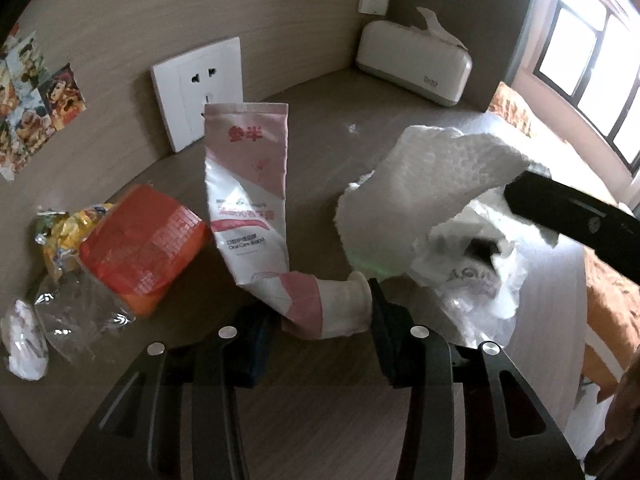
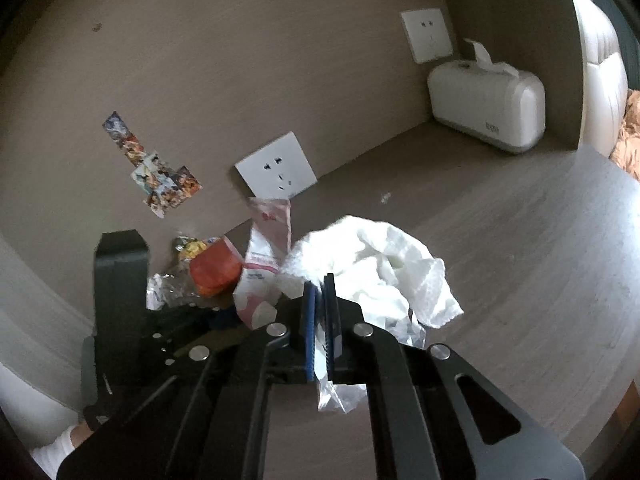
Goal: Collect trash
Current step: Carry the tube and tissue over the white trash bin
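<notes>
The pink-and-white toothpaste tube is clamped at its cap end by the left gripper, jaws narrowed onto it, above the desk near its back edge; crumpled white tissue is pinched in the fully closed right gripper; an orange wrapper is left beside the tube

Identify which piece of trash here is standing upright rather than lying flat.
The pink-and-white toothpaste tube, gripped at its cap end by the left gripper; it alone points upward.

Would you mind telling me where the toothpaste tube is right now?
The toothpaste tube stands nearly upright in the left gripper, clamped at its cap end, between the orange packet and the crumpled paper towel.
</notes>
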Tool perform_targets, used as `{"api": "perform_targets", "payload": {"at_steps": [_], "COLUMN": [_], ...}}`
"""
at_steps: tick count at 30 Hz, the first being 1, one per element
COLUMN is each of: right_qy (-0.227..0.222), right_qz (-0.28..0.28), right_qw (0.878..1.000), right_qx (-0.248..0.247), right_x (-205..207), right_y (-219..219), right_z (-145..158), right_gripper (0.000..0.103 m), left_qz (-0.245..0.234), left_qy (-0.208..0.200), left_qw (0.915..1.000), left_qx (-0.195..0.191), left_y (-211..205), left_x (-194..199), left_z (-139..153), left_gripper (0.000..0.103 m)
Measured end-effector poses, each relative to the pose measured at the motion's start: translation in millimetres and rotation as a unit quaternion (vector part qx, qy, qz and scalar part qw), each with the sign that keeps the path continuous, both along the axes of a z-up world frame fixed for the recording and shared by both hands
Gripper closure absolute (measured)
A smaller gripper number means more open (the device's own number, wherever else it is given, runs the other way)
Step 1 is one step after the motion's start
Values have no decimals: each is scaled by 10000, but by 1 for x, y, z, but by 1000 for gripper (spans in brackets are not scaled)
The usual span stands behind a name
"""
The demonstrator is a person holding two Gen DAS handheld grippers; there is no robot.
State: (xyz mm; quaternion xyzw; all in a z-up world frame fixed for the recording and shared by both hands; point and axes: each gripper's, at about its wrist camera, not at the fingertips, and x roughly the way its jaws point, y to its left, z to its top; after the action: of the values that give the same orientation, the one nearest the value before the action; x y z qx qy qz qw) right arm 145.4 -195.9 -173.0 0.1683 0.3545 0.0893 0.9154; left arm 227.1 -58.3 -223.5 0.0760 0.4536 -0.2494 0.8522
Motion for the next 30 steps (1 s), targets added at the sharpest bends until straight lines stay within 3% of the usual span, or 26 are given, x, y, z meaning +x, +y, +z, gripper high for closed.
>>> {"api": "perform_targets", "payload": {"at_steps": [6, 16, 25, 30], "right_qy": [-284, -835, -1314, -1620], "right_qz": [-118, -259, -332, -425], "right_qw": [9995, 9962, 9907, 9856], "right_qx": [53, -20, -117, -238], "right_x": [-5, -19, -42, -69], "right_y": [-8, -16, -25, -38], "right_z": [27, 74, 120, 150], "right_gripper": [98, 98, 98, 98], "left_qz": [63, 63, -5, -264], "left_qy": [-83, -232, -610, -783], "left_qw": [9999, 9997, 9980, 9962], "left_qx": [-120, -108, -138, -260], "left_y": [13, 26, 24, 0], "left_x": [-6, -25, -53, -77], "left_z": [14, 37, 90, 118], "left_gripper": [69, 69, 69, 69]}}
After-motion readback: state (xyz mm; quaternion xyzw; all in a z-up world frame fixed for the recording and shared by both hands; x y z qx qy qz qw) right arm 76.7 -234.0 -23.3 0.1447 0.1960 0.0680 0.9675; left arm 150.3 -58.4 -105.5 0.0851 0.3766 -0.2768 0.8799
